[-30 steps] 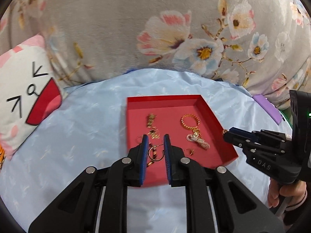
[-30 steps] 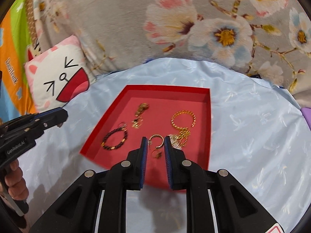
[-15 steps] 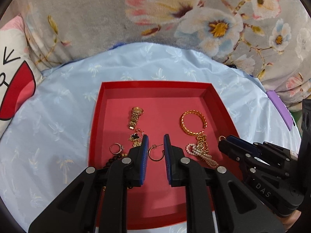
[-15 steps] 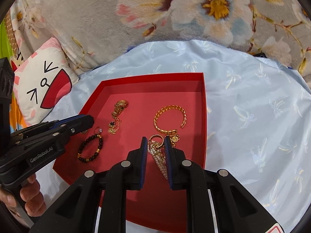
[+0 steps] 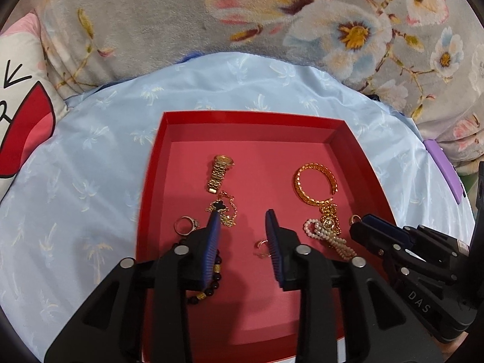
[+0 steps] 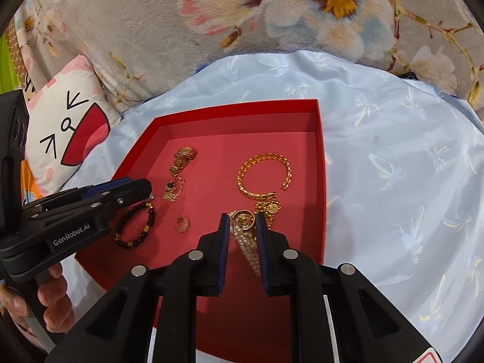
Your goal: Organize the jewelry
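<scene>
Your left gripper (image 5: 242, 230) now stands with jaws spread wide; half a second ago they were narrow around the small gold hoop earring (image 5: 262, 247), which now lies free on the floor of the red cardboard tray (image 5: 251, 118), near its front edge and just beside the right finger. That piece counts as placed. The black beaded bracelet (image 6: 136, 225) rests toward the tray's left edge. Your right gripper (image 6: 240, 227) has moved in; its jaws, partly closed, bracket the white pearl strand (image 6: 248, 248) and gold ring (image 6: 243, 216) near the right edge. I cannot tell whether they grip.
</scene>
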Demonstrator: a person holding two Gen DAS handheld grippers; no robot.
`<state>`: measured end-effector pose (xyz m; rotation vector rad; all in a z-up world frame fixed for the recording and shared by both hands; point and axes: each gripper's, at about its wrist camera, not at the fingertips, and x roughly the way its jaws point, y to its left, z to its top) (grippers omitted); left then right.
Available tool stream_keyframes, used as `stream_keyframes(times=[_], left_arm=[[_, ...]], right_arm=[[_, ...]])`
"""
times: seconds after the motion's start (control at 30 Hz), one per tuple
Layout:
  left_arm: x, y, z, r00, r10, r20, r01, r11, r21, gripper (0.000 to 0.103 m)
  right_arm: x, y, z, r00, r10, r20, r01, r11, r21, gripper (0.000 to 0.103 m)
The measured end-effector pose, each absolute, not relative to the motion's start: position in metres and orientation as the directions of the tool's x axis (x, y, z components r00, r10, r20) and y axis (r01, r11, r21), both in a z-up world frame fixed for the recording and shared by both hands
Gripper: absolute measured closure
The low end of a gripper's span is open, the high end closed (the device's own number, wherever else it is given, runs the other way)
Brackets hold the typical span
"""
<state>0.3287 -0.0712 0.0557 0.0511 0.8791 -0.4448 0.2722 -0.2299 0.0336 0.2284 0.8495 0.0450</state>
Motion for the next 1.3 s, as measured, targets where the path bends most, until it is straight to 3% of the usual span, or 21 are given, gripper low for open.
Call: stream_keyframes(times=[0.33, 0.7, 0.83, 1.3], left_arm=[[0.330, -0.057, 0.057, 0.580, -0.338, -0.742, 0.361, 0.922, -0.138, 0.067], [0.330, -0.045, 0.058, 0.607, -0.307, -0.733, 0.327, 0.937, -0.121, 0.064], [0.318, -0.039, 0.066, 0.635, -0.291, -0.716, 0.322, 0.942, -0.098, 0.061], [0.234, -0.030, 0.085, 0.716, -0.233, -0.658, 0.301, 0.953, -0.010, 0.028]], right_arm=[[0.290, -0.199, 0.019, 0.628, 0.144, -0.764, -0.003, 0.983, 0.183, 0.086], [0.281, -0.212, 0.032, 0.673, 0.138, -0.727, 0.022, 0.978, 0.207, 0.084], [0.262, -0.220, 0.045, 0.703, 0.125, -0.700, 0.039, 0.976, 0.214, 0.075], [0.166, -0.216, 0.070, 0.760, 0.081, -0.645, 0.058, 0.980, 0.192, 0.044]])
